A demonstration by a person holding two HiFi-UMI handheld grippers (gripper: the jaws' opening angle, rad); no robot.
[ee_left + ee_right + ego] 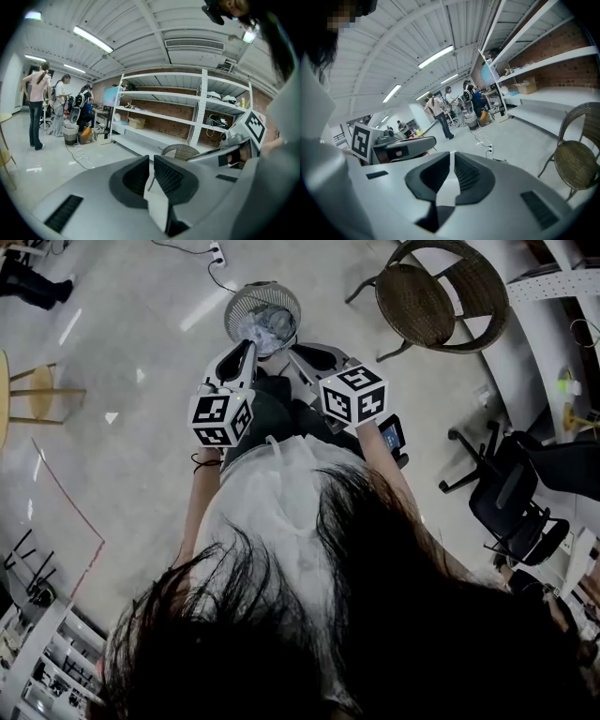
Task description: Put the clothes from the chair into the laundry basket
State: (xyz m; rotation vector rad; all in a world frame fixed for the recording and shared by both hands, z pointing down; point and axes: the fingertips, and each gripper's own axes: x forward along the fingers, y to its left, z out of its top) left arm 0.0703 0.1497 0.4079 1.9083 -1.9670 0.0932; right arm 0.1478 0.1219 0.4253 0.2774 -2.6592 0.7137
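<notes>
Head view: both grippers held side by side low in front of the person, pointing to 12 o'clock.
Basket [236, 307]: on the floor at 12 o'clock, just beyond the fingertips; round, slatted wall.
Clothes [265, 326]: pale crumpled bundle lying inside the basket.
Chair [441, 296]: wicker, at 1 o'clock from the basket, well apart from it.
Left gripper [246, 351]: marker cube at its rear; tip near the basket's rim at 7 o'clock.
Right gripper [302, 357]: tip near the rim at 5 o'clock.
Office chair [511, 502]: black, at 3 o'clock.
Stool [37, 390]: wooden, at 9 o'clock.
Left gripper view: left gripper [151, 164] has its fingers drawn together to a thin slit, nothing between them; chair [180, 151] just past the tip at 1 o'clock; shelving [187, 108] behind.
Right gripper view: right gripper [451, 161] has its fingers closed to a thin slit, gripping nothing; chair [576, 159] at 3 o'clock; left gripper [393, 147] at 9 o'clock.
</notes>
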